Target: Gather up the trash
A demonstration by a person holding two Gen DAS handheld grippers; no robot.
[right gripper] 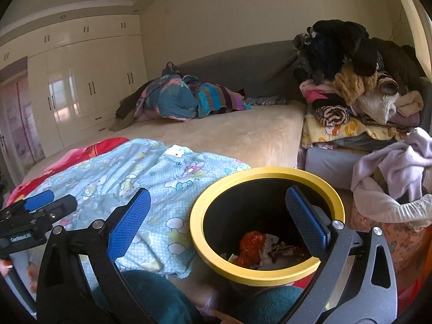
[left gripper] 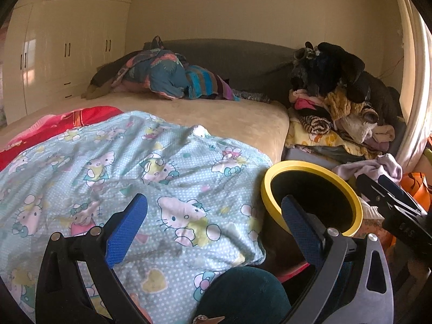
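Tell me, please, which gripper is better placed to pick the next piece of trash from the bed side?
Probably the left gripper: its open jaws hang above the Hello Kitty sheet. The right gripper hangs open at the yellow-rimmed bin. No loose trash shows on the bed.

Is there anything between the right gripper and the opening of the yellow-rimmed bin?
Nothing visible blocks it. The right gripper is open and empty, over the yellow-rimmed bin, whose mouth is uncovered with trash at the bottom.
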